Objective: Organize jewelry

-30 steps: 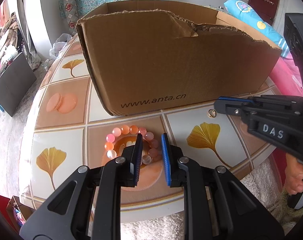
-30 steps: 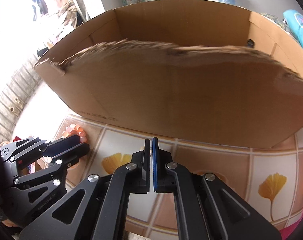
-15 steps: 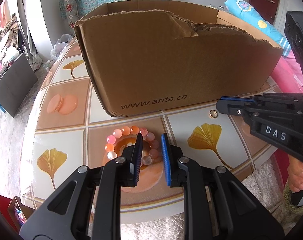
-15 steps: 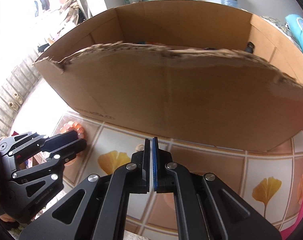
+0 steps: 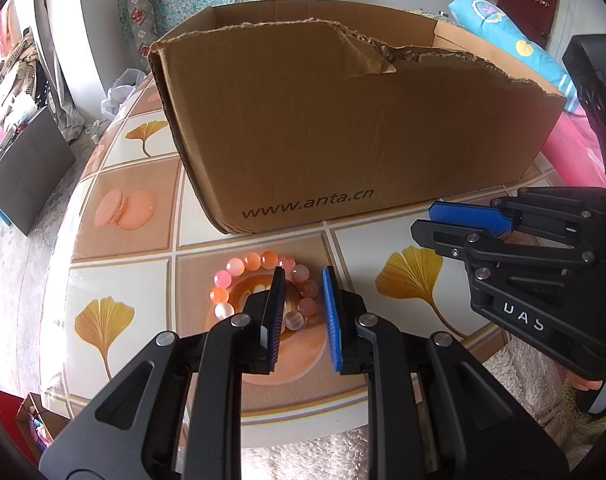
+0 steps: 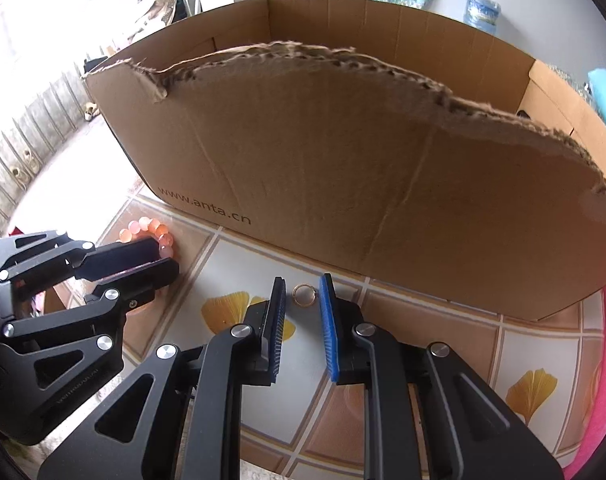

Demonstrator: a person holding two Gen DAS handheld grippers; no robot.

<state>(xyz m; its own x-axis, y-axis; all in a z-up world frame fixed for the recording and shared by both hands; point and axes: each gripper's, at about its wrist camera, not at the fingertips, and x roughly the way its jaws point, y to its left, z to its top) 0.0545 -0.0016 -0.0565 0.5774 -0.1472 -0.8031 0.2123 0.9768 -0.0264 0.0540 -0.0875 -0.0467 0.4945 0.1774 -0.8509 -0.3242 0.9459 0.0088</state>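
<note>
cardboard box on table, contents hidden. bead bracelet just before box; left gripper spread over it. right gripper spread around small ring, near box.

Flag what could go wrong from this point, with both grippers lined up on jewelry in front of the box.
The small ring lies flat on the glossy tabletop; the open right gripper could pinch short or flick it away. The left gripper straddles only one side of the bead bracelet, so round beads may slip out. The cardboard box wall is tall and torn, a snag on transfer.
</note>
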